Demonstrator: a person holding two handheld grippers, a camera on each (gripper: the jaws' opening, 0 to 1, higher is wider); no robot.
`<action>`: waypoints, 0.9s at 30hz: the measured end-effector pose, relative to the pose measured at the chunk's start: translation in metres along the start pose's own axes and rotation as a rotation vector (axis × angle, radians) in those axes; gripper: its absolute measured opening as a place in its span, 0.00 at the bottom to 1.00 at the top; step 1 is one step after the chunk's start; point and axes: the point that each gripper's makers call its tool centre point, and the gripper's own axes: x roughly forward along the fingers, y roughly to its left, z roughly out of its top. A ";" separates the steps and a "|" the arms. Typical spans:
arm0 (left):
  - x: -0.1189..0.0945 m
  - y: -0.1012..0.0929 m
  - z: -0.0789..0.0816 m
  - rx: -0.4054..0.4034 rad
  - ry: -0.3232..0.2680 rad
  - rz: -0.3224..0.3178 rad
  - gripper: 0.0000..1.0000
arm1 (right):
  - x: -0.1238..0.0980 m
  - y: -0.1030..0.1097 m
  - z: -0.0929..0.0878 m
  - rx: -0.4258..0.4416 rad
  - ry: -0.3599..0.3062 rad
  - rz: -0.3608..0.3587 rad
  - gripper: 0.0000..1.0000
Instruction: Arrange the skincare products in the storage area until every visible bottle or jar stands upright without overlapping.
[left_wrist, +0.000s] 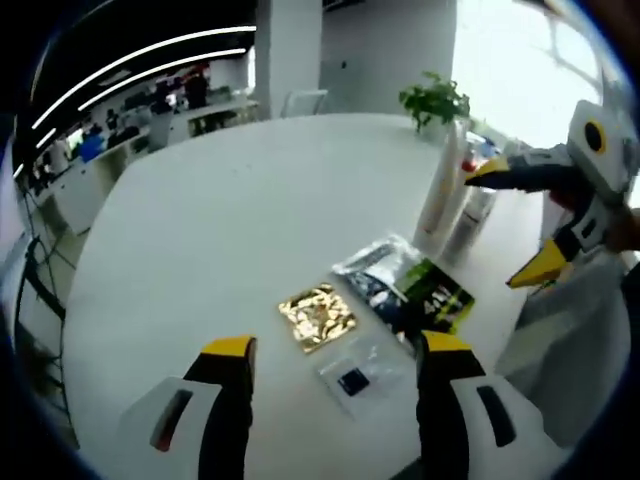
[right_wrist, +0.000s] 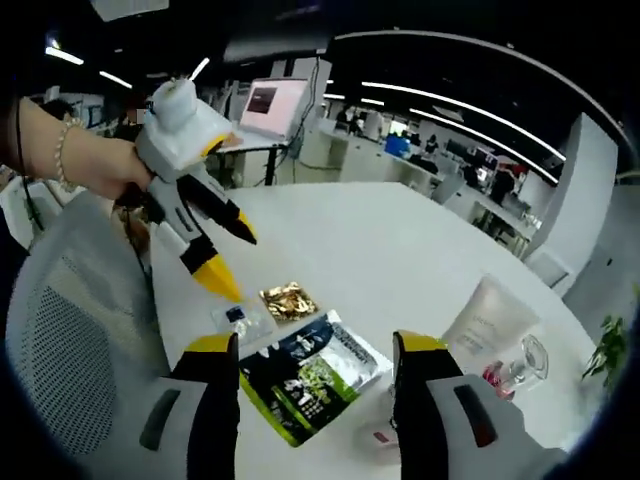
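The left gripper (left_wrist: 330, 350) is hovering wide open and empty above the flat sachets (left_wrist: 405, 285); the right gripper (right_wrist: 312, 345) is likewise gaping, holding nothing. The white tube (left_wrist: 440, 185) and slim bottle (left_wrist: 470, 220) are standing touching near the table (left_wrist: 220, 220) edge. Judged light, smooth, tippable: grip mid-body.

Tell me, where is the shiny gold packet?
The gold packet lies flat on the white table, between the clear sachet and the dark pouch.
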 end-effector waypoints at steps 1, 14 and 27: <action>-0.005 0.000 0.000 -0.006 -0.006 0.001 0.70 | -0.006 -0.004 0.000 0.028 -0.008 -0.018 0.66; -0.044 0.003 -0.009 -0.055 -0.059 0.027 0.83 | -0.055 -0.031 -0.018 0.233 -0.059 -0.127 0.83; -0.057 -0.004 -0.022 -0.106 -0.094 0.001 0.93 | -0.076 -0.034 -0.060 0.418 -0.037 -0.164 0.95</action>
